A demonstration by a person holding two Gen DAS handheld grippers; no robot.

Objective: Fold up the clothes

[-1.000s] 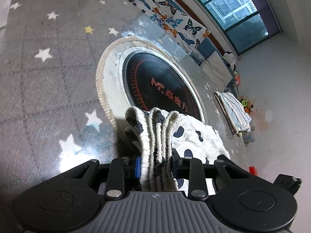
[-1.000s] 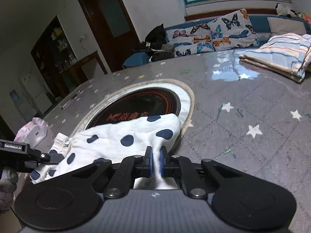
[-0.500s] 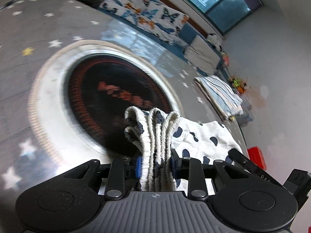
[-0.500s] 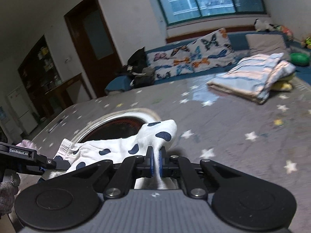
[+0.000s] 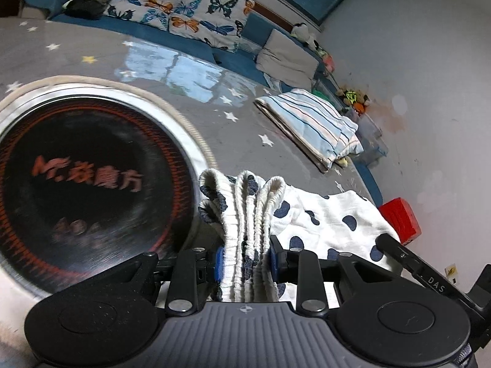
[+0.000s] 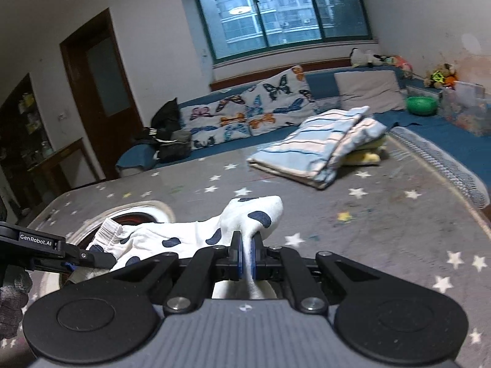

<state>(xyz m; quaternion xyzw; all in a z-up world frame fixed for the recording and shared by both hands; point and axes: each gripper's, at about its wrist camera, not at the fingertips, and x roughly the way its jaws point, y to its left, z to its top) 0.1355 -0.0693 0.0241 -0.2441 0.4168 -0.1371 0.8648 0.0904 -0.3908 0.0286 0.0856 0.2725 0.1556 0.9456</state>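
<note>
— So, what have your two grippers got hold of?

— Your left gripper (image 5: 245, 260) has its jaws clenched on the bunched, ribbed waistband of the white garment with dark blue spots (image 5: 325, 214). Several thick folds stand up between the blue pads (image 5: 218, 263). Your right gripper (image 6: 245, 259) is pinched tight on a thin corner of the same cloth, which pokes up past the jaws in a small peak.

— Where does the garment sit?

— It stretches between your two grippers, above the grey star-patterned surface (image 6: 383, 239). From your right wrist view you see it run leftward to the other gripper, whose black body reads "GenRobot.AI". Under its left end lies the round black inset with orange lettering (image 5: 89, 178), ringed in pale trim.

— And the rest of the surface?

— A folded blue-and-white striped cloth (image 6: 319, 150) lies well apart, towards the far side, atop something yellow. Beyond it runs a blue bench with butterfly cushions (image 6: 254, 113) under the window. A gloved hand (image 6: 10, 303) shows at the left edge of your right wrist view.
</note>
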